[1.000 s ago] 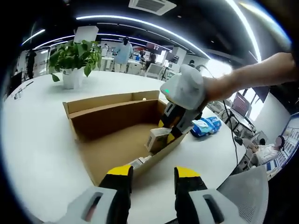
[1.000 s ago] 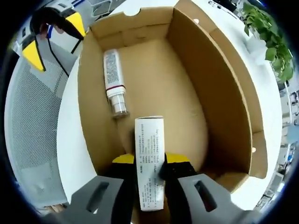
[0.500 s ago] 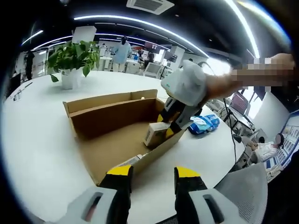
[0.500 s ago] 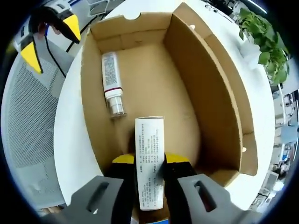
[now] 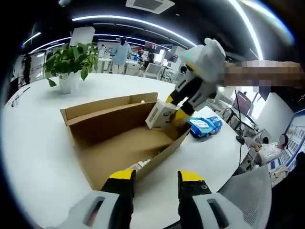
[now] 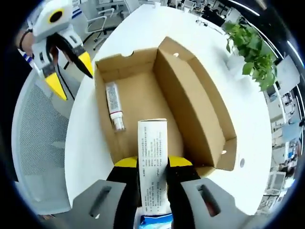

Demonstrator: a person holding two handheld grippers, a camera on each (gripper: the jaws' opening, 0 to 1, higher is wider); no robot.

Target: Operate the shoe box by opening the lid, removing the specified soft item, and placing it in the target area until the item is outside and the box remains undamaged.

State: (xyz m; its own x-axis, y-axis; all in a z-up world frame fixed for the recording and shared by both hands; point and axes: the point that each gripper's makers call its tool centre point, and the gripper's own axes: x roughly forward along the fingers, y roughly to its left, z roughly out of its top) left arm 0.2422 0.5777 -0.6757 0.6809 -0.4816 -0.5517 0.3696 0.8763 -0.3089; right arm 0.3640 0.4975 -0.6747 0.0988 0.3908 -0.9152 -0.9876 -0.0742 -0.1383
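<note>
One white round table (image 5: 38,143) carries the open cardboard shoe box (image 5: 119,138), a potted plant (image 5: 69,64) and a blue soft pack (image 5: 205,125) lying outside the box, just beside its end. Inside the box lies a small tube (image 6: 113,105). Above the box, the right gripper (image 6: 152,167) is clamped on a white carton (image 6: 152,162). The left gripper (image 5: 156,177) hangs near the box's edge, its jaws apart and holding nothing.

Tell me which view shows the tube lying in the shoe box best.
The right gripper view: it looks down into the shoe box, so the tube lies in plain sight on the floor. In the left gripper view, just a sliver peeks over the near wall.
</note>
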